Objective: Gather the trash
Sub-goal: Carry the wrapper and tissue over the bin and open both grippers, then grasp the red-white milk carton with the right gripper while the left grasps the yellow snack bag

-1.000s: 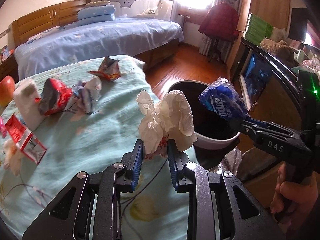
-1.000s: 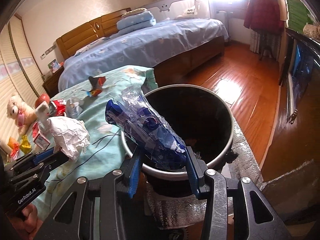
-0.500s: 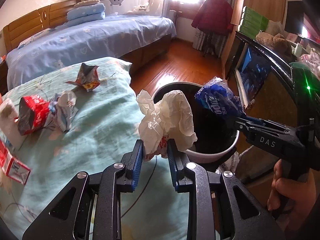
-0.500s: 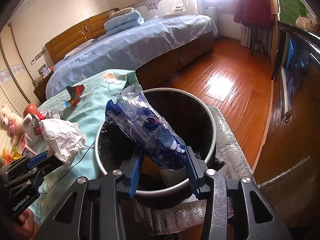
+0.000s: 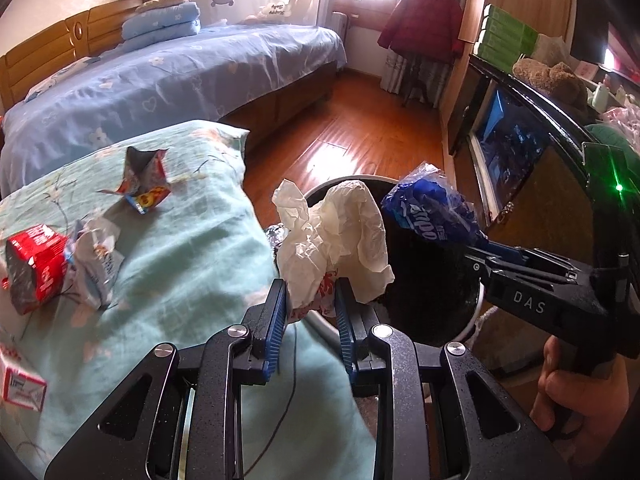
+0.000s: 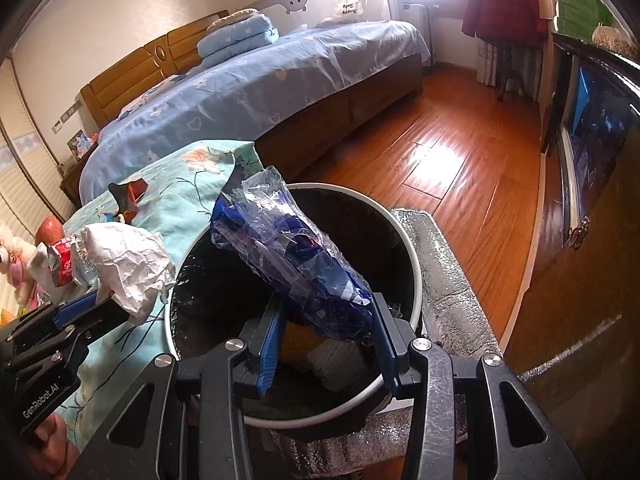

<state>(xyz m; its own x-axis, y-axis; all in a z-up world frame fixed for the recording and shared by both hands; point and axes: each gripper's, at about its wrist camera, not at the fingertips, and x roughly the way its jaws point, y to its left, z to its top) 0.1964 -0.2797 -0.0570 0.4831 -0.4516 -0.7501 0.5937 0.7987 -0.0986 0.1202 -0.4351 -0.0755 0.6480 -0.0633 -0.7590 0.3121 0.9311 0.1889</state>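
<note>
The right gripper (image 6: 326, 320) is clamped on a blue plastic wrapper (image 6: 292, 256), its jaws pressed against the crinkled lower end. The wrapper's long axis runs up and away from the gripper, leaning left, and nearly all of it hangs over the open mouth of the black trash bin (image 6: 414, 280). A plain release looks enough to drop it inside; its top end reaches toward the far-left rim, though it still seems to lie within the opening.

The left gripper (image 5: 310, 304) is closed on a crumpled white paper wad (image 5: 332, 236), with a bit of red-printed scrap pinched low between the jaws. Seen from the right wrist, this wad (image 6: 128, 264) sits at the bin's left rim, partly above the bedspread (image 5: 180, 248); whether it clears the rim I cannot say for certain, given the fisheye bend. The bin lies to its right and slightly ahead, so the left hand probably needs a short carry rightward first. The right hand is the nearer one to dropping.

Left on the bedspread, well apart from the bin: a torn snack packet (image 5: 146, 178), a red carton (image 5: 34, 266) touching a crushed white wrapper (image 5: 98, 260), and a small box (image 5: 18, 382) at the edge.
</note>
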